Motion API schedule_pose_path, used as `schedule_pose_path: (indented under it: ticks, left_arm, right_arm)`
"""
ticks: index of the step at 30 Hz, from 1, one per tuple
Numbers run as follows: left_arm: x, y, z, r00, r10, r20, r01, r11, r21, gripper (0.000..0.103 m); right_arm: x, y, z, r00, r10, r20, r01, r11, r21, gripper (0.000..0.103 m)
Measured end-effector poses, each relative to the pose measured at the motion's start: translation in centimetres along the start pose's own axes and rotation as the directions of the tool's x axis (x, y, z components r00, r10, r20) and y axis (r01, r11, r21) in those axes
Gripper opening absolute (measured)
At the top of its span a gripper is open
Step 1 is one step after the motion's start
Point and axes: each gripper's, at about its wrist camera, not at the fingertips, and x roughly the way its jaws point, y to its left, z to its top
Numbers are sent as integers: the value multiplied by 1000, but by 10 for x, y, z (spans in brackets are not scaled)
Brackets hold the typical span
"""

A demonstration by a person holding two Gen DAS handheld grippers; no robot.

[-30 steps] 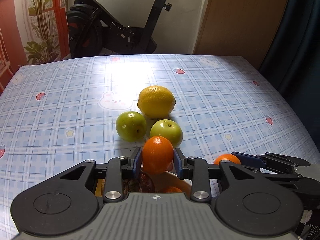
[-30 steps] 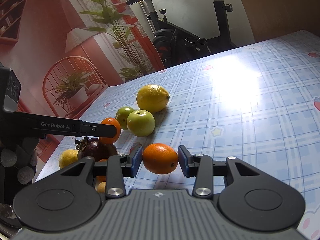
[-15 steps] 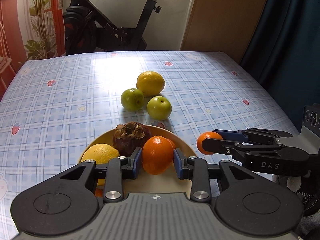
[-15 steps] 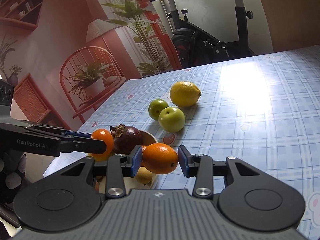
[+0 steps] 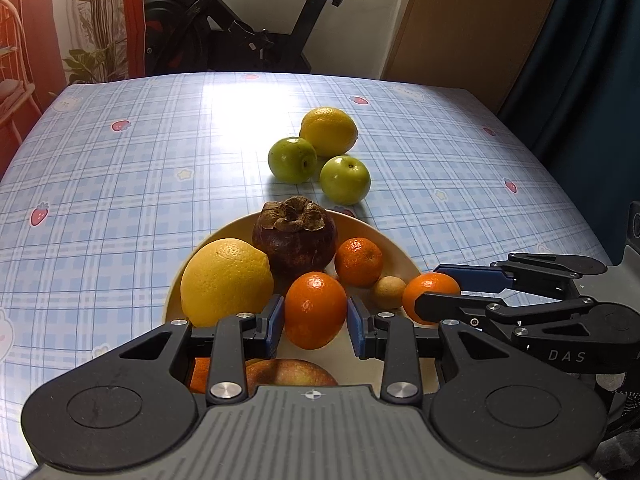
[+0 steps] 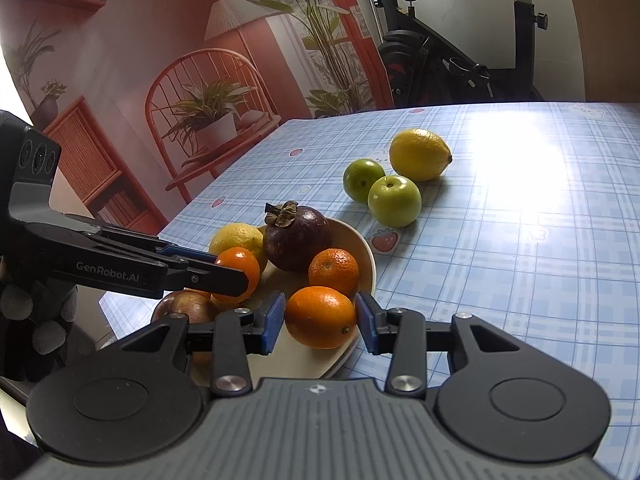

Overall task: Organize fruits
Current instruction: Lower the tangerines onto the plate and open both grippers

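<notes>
Left gripper point(image 5: 315, 319): blue-padded jaws clamped on a glossy, smooth-skinned orange point(image 5: 315, 310), held over the near part of the plate point(image 5: 404, 261). Right gripper point(image 6: 320, 322): jaws clamped on a second orange point(image 6: 321, 322), pitted peel, small stem dimple, at the plate's right rim.

Plate: round, cream, shallow, near the counter's point(image 5: 120, 184) front edge. On it: a dark purple mangosteen point(image 5: 295, 236) with a dry brown calyx, a large dimpled yellow citrus point(image 5: 226, 282), a small rough-skinned mandarin point(image 5: 358, 262), a tiny tan round fruit point(image 5: 389, 291), and a reddish apple point(image 5: 288, 374) partly hidden.

Off the plate, toward the counter's centre: two smooth green apples point(image 5: 293, 159) point(image 5: 345, 179) and a lemon point(image 5: 328, 131), clustered together. Counter covering: shiny blue plaid with strawberry prints.
</notes>
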Motion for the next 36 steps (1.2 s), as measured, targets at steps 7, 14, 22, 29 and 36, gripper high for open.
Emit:
schedule_pose_path:
  ticks: [7,14,22,29,36]
  left_arm:
    - [3,10,-1,1000,5,-14,-5,1000,-21,36]
    - [5,9,0,1000,6,-19,-6,1000,-20,36]
    - [1,10,2,1000,11,3,-11,1000,-28,36]
    - [-5,10,5,999,7,32,-5,999,-35,36]
    - [-19,10,12,995,35,92,-33,999,-22,36]
  right_arm:
    - [7,2,-2,1000,13,-27,-13,1000,-11,42]
    - [8,3,-3,999,11,-33,-12,1000,-19,43]
    - [6,2,-2,1000,5,-21,-6,1000,-15,43]
    - [1,-2,0,1000,-17,1,17,1000,-12,44]
    - [-6,-9,8,998,-51,34,51,999,-13,44]
